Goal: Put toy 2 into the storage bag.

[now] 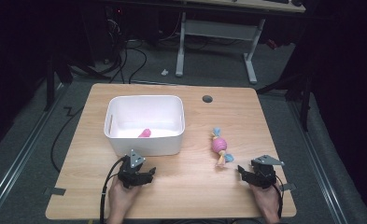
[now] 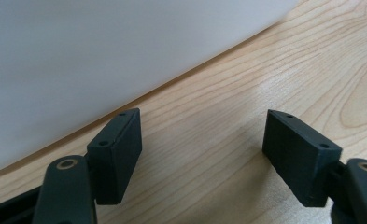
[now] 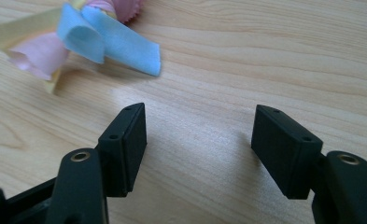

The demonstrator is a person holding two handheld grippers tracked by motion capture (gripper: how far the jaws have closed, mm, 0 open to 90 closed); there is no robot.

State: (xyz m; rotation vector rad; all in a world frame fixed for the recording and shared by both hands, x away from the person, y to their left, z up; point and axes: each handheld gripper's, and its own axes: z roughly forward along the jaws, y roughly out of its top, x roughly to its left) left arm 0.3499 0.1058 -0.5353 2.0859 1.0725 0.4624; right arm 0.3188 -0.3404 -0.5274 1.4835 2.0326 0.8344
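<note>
A white bin [image 1: 144,145] stands on the left half of the wooden table, with a small pink object [image 1: 144,133] lying inside it. A pink ball toy [image 1: 218,145] with blue, yellow and pink cloth strips lies right of the bin. My left gripper [image 1: 149,173] sits just in front of the bin, open, with bare wood between its jaws [image 2: 202,135]; the bin wall [image 2: 102,60] rises close ahead. My right gripper [image 1: 241,171] rests a little to the right of the toy and nearer the front edge, open and holding nothing [image 3: 200,130]. The toy's blue strip [image 3: 111,39] lies just beyond its jaws.
A dark round grommet [image 1: 207,99] sits near the table's far edge. Grey tape tabs [image 1: 55,191] mark the front corners. Beyond the table stand white desk legs [image 1: 181,46] and floor cables. Bare wood stretches between the two grippers.
</note>
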